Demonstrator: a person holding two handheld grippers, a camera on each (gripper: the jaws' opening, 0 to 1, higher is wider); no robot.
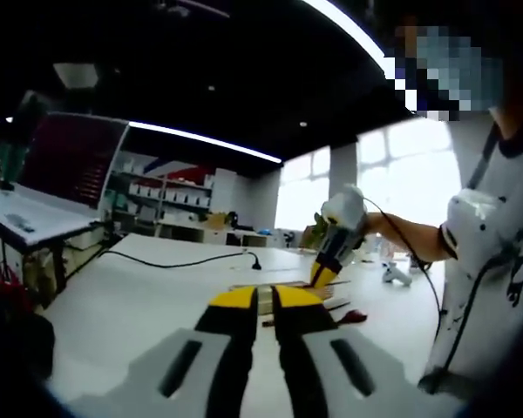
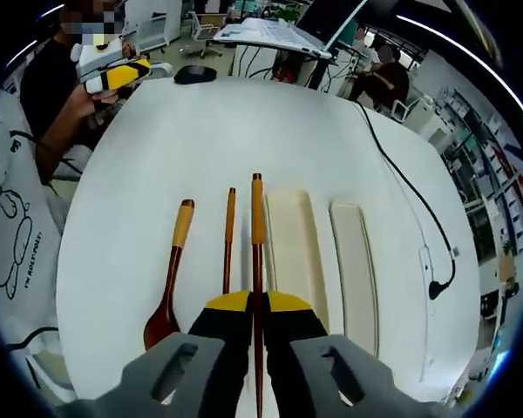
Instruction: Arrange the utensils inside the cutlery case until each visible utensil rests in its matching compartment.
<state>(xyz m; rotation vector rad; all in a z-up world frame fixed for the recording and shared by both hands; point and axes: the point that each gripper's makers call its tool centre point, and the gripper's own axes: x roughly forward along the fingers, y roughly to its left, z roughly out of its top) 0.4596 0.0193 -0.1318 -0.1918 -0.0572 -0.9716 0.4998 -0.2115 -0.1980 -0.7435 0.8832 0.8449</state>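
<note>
The right gripper (image 2: 256, 300) grips one chopstick (image 2: 257, 218) in closed jaws above the case (image 2: 357, 261); next, lower it into a long compartment. The left gripper (image 1: 263, 296) has its jaws closed, empty.

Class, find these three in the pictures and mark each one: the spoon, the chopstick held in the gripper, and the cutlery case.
spoon (image 2: 176, 261): right gripper view, mid-handle.
held chopstick (image 2: 257, 226): right gripper view, orange band on the shaft.
cutlery case (image 2: 356, 261): right gripper view, floor of the right-hand compartment.
</note>
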